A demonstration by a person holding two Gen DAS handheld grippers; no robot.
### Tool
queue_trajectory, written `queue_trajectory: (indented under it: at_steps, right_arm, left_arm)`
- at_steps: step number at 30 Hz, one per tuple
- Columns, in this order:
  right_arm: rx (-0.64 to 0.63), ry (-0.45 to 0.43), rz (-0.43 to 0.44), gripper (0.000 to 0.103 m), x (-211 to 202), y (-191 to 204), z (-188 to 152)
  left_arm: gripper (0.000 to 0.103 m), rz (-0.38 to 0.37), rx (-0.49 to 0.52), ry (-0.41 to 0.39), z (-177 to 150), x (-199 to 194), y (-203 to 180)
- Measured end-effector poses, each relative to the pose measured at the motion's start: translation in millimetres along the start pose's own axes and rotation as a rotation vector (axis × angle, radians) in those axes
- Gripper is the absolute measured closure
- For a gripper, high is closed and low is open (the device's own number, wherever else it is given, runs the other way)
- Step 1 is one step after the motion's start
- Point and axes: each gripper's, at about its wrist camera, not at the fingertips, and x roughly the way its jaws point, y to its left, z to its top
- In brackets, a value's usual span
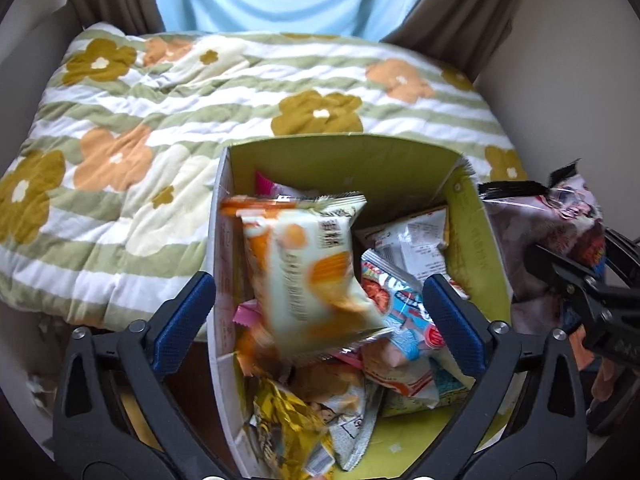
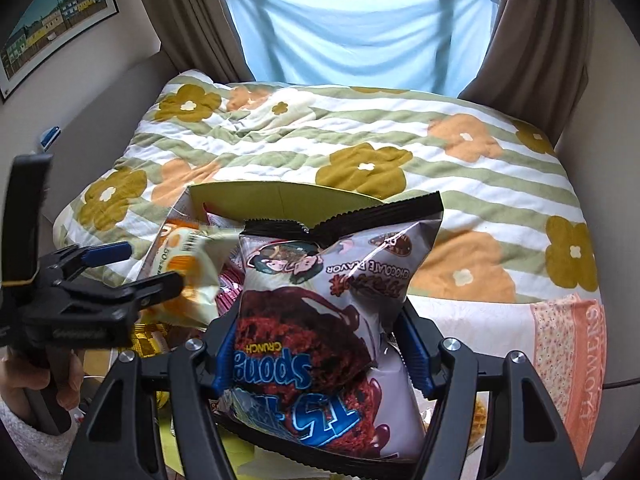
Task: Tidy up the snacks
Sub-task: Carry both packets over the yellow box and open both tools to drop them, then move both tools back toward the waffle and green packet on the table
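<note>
**Snacks going into the green box on the bed**

We held the left hand-held gripper (image 1: 316, 308) over a green cardboard box (image 1: 400, 168) that sat on the bed, against a quilt (image 1: 160, 120) striped green and white with orange and mustard flowers. Its blue-padded fingers stood wide apart, pressing on nothing. Between them we saw an orange-and-white snack packet (image 1: 308, 264), blurred and tilted, clear of both pads and above the other packets in the box. Below it lay a red-and-blue packet (image 1: 404, 312), a gold foil wrapper (image 1: 288, 416), a white packet (image 1: 416, 240) near the far right wall and some pink wrappers (image 1: 248, 316).

Our right hand-held gripper (image 2: 320, 344) was clenched on a chocolate sponge crunch bag (image 2: 336, 288), its pads pressing the bag's two sides. The bag stood upside down in the grip, its black crimped edge on top, held just to the right of the box rim. Behind the bed hung brown curtains (image 2: 184, 20) and a pale blue cloth (image 2: 352, 24). In the right wrist view a hand (image 2: 36, 384) in a fuzzy white sleeve gripped the left tool's handle.
</note>
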Motion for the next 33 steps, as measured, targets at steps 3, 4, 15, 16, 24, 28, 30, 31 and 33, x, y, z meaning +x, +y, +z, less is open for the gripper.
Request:
queue_trajectory:
  at_steps: [3, 4, 15, 16, 24, 28, 30, 31, 33]
  right_arm:
    - [-0.003, -0.002, 0.009, 0.040, 1.5, -1.3, 2.5]
    - [-0.008, -0.001, 0.013, 0.040, 3.0, -1.9, 4.7]
    - [-0.014, 0.001, 0.039, 0.035, 21.9, 5.9, 22.6]
    - [-0.016, -0.011, 0.036, 0.024, 23.2, 6.8, 24.3]
    - [-0.037, -0.086, 0.035, 0.001, 4.3, 12.0, 12.7]
    - [-0.027, -0.077, 0.038, 0.001, -4.0, 13.2, 2.8]
    - [-0.014, -0.079, 0.043, 0.001, -9.5, 12.6, -1.4]
    - [-0.010, -0.081, 0.042, 0.001, -12.3, 12.4, -3.3]
    - [-0.006, -0.086, 0.033, 0.001, -19.8, 12.2, -7.4]
  left_arm:
    - [0.000, -0.021, -0.026, -0.041, -8.2, -17.6, 4.0]
    - [0.000, -0.031, -0.037, -0.053, -11.3, -23.3, 4.6]
    - [0.000, -0.007, -0.074, -0.066, -28.1, -41.7, 12.2]
    - [0.000, -0.006, -0.075, -0.064, -28.6, -41.7, 12.1]
    - [0.000, 0.005, -0.087, -0.059, -44.2, -48.5, 12.3]
    - [0.000, 0.002, -0.087, -0.061, -50.9, -53.3, 10.2]
    - [0.000, 0.000, -0.083, -0.068, -53.2, -57.6, 7.9]
    - [0.000, -0.001, -0.081, -0.072, -53.4, -59.6, 7.1]
    - [0.000, -0.003, -0.073, -0.084, -54.7, -65.3, 5.1]
